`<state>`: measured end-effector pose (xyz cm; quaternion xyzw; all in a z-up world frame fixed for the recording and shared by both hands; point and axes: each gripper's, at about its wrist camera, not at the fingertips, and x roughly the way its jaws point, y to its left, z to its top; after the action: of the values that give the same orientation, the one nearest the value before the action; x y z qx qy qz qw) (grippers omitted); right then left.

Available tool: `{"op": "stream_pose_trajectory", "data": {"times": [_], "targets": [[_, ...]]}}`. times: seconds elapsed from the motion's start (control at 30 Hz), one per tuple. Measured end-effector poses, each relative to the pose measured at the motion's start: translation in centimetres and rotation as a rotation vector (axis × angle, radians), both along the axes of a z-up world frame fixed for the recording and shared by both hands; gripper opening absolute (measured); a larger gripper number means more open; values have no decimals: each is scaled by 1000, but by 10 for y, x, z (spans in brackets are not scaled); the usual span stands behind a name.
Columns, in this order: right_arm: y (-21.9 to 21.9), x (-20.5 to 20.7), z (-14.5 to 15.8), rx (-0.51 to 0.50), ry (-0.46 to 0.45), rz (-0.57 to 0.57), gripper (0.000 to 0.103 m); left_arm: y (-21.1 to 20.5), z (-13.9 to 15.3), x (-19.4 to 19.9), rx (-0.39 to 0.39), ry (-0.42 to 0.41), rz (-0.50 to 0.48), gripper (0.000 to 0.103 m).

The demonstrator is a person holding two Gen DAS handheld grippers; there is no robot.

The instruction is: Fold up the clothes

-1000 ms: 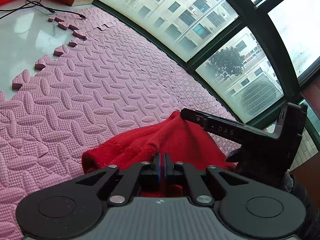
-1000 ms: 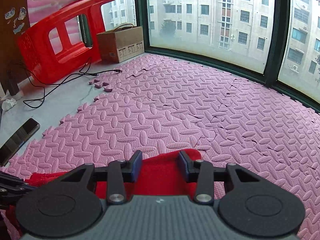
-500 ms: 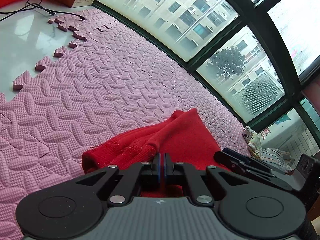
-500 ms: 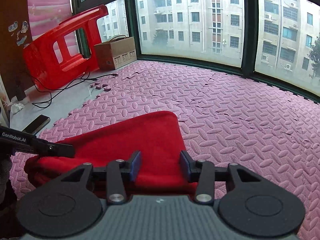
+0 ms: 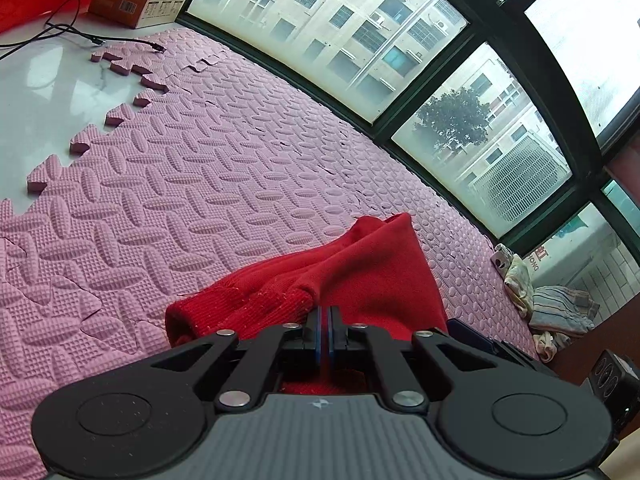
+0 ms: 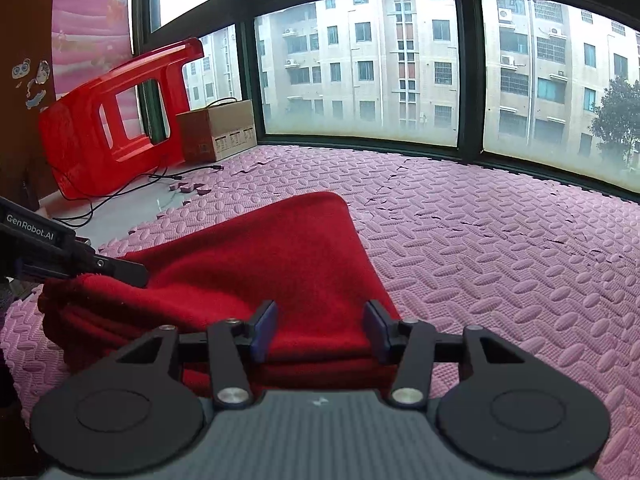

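- Red plastic chair (image 6: 116, 120): tipped over at ten o'clock in the right wrist view, beside a cardboard box (image 6: 218, 130).
- Left gripper (image 5: 324, 320): jaws clenched on a fold of the red garment (image 5: 360, 272).
- Red garment: folded, lying on the pink foam mat (image 6: 500, 240) at centre, ribbed edge toward eight o'clock in the left wrist view.
- Right gripper (image 6: 320, 330): jaws opening, pads clear of the cloth lying between them.
- Bundle of cloths (image 5: 552, 304): at three o'clock, well apart.
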<state>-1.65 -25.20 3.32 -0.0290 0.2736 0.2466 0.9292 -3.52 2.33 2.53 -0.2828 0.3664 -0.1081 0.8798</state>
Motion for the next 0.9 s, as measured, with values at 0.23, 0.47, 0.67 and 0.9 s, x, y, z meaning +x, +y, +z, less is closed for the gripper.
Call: {"op": "stream_pose_trajectory", "data": {"times": [0.23,0.47,0.67,0.9], "targets": [[8,-12,15,62,7,33,74,-3,2,-2,26,-11,-7,5],[35,-23,9,25,-1,94,78,-3,3,-2,35,-9,-16,5],[44,-32,-5,-28,-31,107,79,-7,3,-2,66,-20,-35,5],[40,-43,9,-1,-24,106,79,-6,3,-3,63,-23,-34,6]]}}
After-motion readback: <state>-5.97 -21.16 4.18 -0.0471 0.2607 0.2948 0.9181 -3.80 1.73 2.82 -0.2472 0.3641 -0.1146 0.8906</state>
